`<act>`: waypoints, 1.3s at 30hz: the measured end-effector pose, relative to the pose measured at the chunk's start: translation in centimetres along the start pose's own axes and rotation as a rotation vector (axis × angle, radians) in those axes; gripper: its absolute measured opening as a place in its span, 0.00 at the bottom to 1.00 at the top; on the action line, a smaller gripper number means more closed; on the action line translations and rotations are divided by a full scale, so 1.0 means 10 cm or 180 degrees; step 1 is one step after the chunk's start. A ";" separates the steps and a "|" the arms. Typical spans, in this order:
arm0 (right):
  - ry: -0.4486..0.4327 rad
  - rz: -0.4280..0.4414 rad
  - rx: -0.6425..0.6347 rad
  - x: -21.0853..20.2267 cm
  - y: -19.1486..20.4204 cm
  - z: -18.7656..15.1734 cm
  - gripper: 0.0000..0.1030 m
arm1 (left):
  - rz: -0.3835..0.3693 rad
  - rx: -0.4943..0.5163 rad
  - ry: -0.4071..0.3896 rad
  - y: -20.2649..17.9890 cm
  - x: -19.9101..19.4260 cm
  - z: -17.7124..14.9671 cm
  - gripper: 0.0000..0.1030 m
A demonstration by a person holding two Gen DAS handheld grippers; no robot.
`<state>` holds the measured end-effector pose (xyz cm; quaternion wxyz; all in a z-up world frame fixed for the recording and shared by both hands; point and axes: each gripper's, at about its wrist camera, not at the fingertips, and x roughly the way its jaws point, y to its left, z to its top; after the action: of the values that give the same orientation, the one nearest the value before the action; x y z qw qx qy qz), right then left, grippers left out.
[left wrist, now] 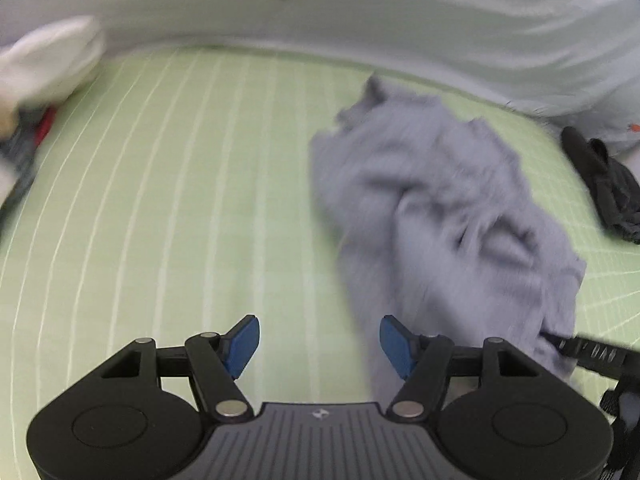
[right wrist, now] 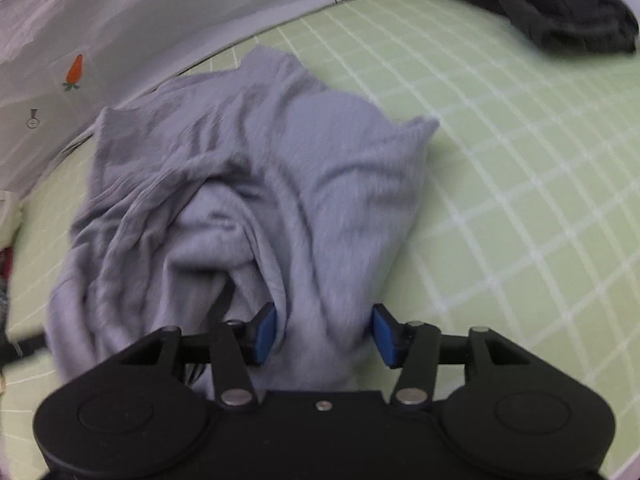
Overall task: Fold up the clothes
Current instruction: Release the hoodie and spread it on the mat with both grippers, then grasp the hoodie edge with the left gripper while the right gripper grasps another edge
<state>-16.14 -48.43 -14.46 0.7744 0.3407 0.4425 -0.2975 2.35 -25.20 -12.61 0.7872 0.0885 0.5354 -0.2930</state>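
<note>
A crumpled grey garment point(left wrist: 448, 208) lies on the green grid mat point(left wrist: 180, 200); it also fills the middle of the right wrist view point(right wrist: 256, 184). My left gripper point(left wrist: 319, 346) is open and empty, above the mat at the garment's left edge. My right gripper point(right wrist: 325, 334) is open, its blue pads point(right wrist: 265, 330) on either side of the garment's near edge, with cloth between the jaws but not clamped. The right gripper's arm shows at the lower right of the left wrist view point(left wrist: 592, 354).
A dark garment point(right wrist: 560, 4) lies at the mat's far right; it shows in the left wrist view point(left wrist: 604, 184) too. A white cloth pile point(left wrist: 48, 60) sits at the far left. A pale carrot-print sheet point(left wrist: 360, 12) borders the mat's far edge.
</note>
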 end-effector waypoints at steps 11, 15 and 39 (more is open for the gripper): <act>0.0352 0.0560 -0.0363 0.23 0.97 -0.38 0.48 | 0.0330 -0.0262 -0.0167 0.69 -0.42 -0.46 0.65; 0.0408 0.0806 -0.0553 0.28 1.35 -0.52 0.48 | 0.0445 -0.0478 -0.0236 0.96 -0.55 -0.56 0.66; -0.0382 0.0017 -0.1687 0.15 1.16 -0.15 0.51 | -0.0529 -0.0706 0.0048 0.95 -0.53 -0.78 0.71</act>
<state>-7.39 -40.58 -13.29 0.8622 0.1090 0.4573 -0.1889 0.12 -12.07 -12.73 0.7611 -0.0415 0.5758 -0.2956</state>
